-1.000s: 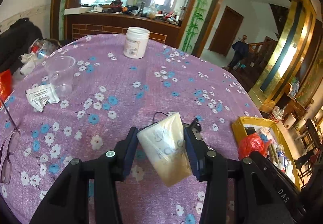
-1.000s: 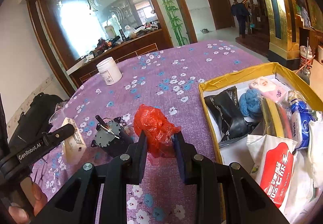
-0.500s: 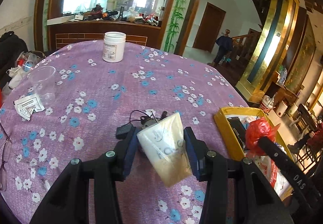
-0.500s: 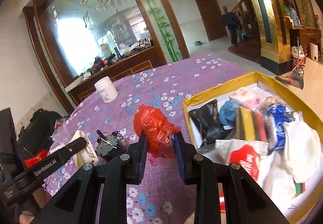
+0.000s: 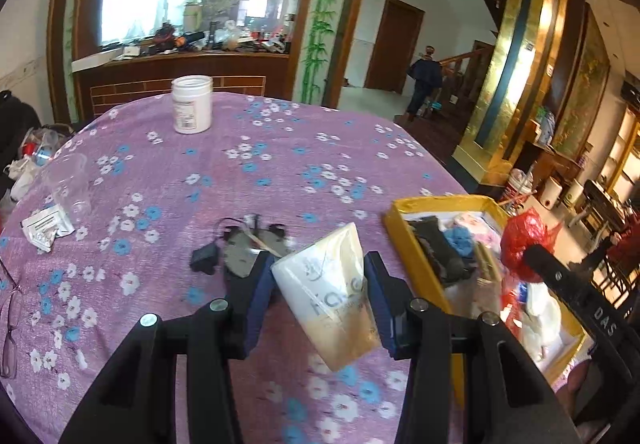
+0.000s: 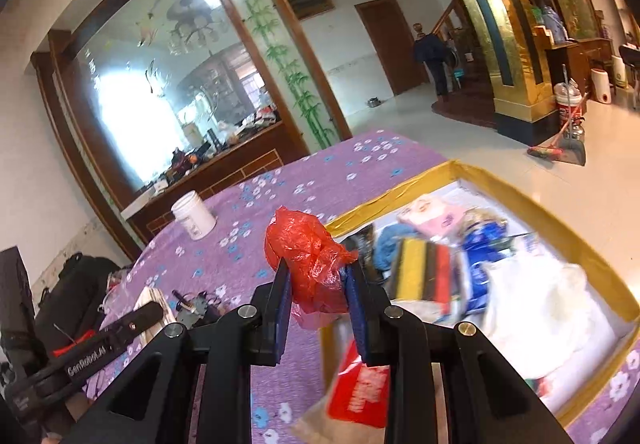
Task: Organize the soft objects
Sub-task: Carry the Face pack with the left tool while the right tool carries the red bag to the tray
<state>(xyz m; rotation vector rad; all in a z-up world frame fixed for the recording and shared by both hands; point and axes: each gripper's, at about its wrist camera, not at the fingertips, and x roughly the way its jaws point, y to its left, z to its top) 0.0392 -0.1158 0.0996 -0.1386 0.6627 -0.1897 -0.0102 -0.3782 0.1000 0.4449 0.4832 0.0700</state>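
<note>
We are well into the sorting: the yellow-rimmed box (image 6: 472,169) already holds a sponge, tissue packs and other soft goods. Our right gripper (image 6: 316,284) has its jaws clamped on a crumpled red plastic bag (image 6: 308,252) near the box's edge, while our left gripper (image 5: 318,284) grips a cream tube (image 5: 328,292) above the counter (image 5: 248,171). Both await dropping in.
</note>
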